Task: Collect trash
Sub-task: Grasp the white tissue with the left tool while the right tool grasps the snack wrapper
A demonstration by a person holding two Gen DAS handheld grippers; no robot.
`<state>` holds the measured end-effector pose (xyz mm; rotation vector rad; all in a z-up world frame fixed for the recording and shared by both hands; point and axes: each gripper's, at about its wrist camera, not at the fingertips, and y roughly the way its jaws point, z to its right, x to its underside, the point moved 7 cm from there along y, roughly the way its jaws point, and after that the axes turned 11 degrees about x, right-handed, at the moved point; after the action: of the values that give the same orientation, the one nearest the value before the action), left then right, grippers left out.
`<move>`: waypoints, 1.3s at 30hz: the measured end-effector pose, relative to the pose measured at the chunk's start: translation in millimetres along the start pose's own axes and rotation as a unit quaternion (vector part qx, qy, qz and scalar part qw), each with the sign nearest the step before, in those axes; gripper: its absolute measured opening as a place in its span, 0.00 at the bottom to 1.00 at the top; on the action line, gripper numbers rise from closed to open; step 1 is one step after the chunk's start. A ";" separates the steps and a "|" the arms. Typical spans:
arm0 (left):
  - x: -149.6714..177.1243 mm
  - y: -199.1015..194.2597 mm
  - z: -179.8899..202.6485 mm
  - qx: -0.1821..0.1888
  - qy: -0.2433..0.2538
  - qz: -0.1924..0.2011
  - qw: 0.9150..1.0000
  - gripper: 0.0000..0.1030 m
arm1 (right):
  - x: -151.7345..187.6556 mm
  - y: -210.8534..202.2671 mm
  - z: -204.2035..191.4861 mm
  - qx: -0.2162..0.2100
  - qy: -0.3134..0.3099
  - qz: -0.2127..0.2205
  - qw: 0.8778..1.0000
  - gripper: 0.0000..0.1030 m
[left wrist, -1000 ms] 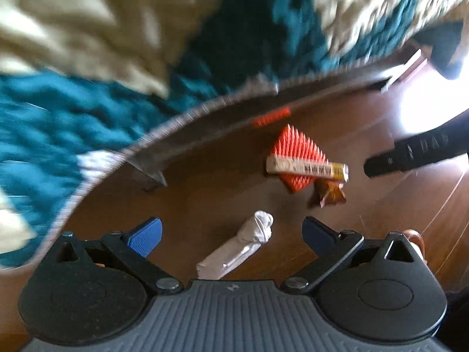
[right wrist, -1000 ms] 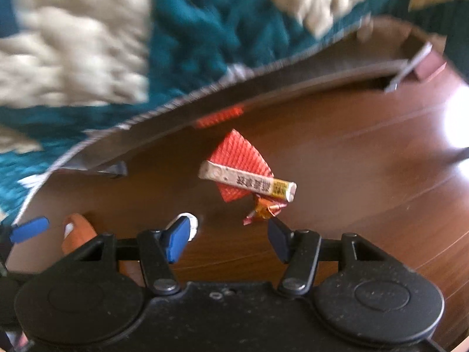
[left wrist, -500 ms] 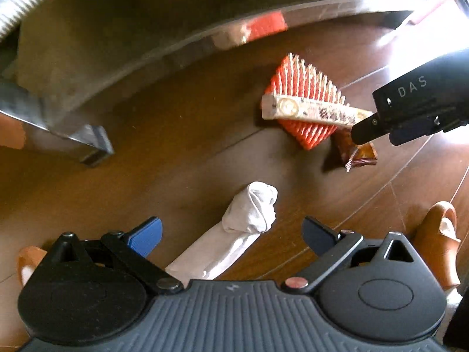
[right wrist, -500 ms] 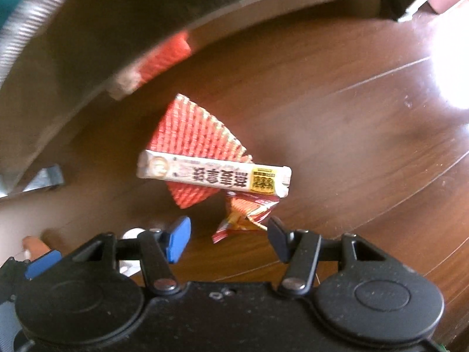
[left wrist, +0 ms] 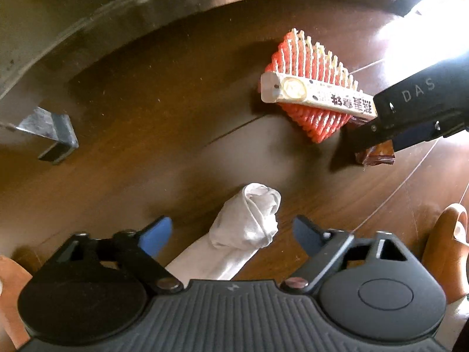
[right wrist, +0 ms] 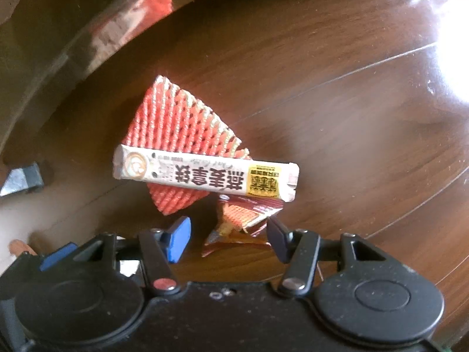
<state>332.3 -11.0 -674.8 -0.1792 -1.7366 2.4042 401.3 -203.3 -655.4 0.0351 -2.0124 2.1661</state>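
Note:
On the dark wood floor (left wrist: 146,111) lies a white twisted tissue (left wrist: 249,220), between the blue pads of my left gripper (left wrist: 231,231). Its jaws are closing, with gaps still showing on both sides of the tissue. My right gripper (right wrist: 228,234) straddles a crumpled red-brown foil wrapper (right wrist: 243,217). Its jaws are closing too, and the left pad stands clear of the foil. Just beyond lie a long white snack wrapper (right wrist: 205,176) and a red pleated paper liner (right wrist: 181,129). Both show in the left wrist view too: the snack wrapper (left wrist: 316,96) and the liner (left wrist: 307,58).
A curved shiny metal rail (left wrist: 146,6) of some furniture runs along the top, with a metal foot (left wrist: 55,138) on the left. Orange slippers sit at the lower right (left wrist: 448,249) and lower left (left wrist: 11,293). Bright glare covers the floor at the upper right (right wrist: 451,44).
Both grippers have come down close to the floor; the teal and cream rug has left view. The left jaws have narrowed around the tissue, and the right jaws now flank the foil wrapper.

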 end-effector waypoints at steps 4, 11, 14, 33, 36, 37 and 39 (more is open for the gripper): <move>-1.2 6.0 1.2 0.010 -0.014 -0.007 1.000 0.58 | 0.9 2.9 1.0 0.006 0.003 -0.003 1.000 0.41; -1.2 6.1 1.3 0.047 -0.031 -0.014 0.998 0.26 | 8.9 -0.2 0.7 0.007 -0.008 -0.009 1.000 0.26; -0.9 0.8 0.0 0.051 -0.046 -0.015 0.998 0.22 | 13.1 -9.2 2.2 0.010 -0.014 -0.008 1.000 0.26; 5.4 -159.0 50.8 0.040 -0.086 0.083 0.992 0.22 | 76.4 -160.0 -21.6 -0.024 -0.056 0.079 0.995 0.25; 12.3 -191.1 57.6 0.038 -0.090 0.107 0.989 0.22 | 92.0 -192.3 -24.3 -0.027 -0.083 0.106 0.991 0.25; 15.5 -201.9 59.8 0.038 -0.092 0.114 0.988 0.22 | 97.5 -204.2 -24.8 -0.028 -0.093 0.116 0.988 0.25; 23.0 -226.1 62.1 0.033 -0.098 0.128 0.986 0.22 | 106.2 -223.7 -25.6 -0.027 -0.107 0.134 0.985 0.25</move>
<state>312.8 5.6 -440.6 -0.1716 -1.8094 2.7417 333.4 -150.9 -421.7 -0.0140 -2.3116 2.3552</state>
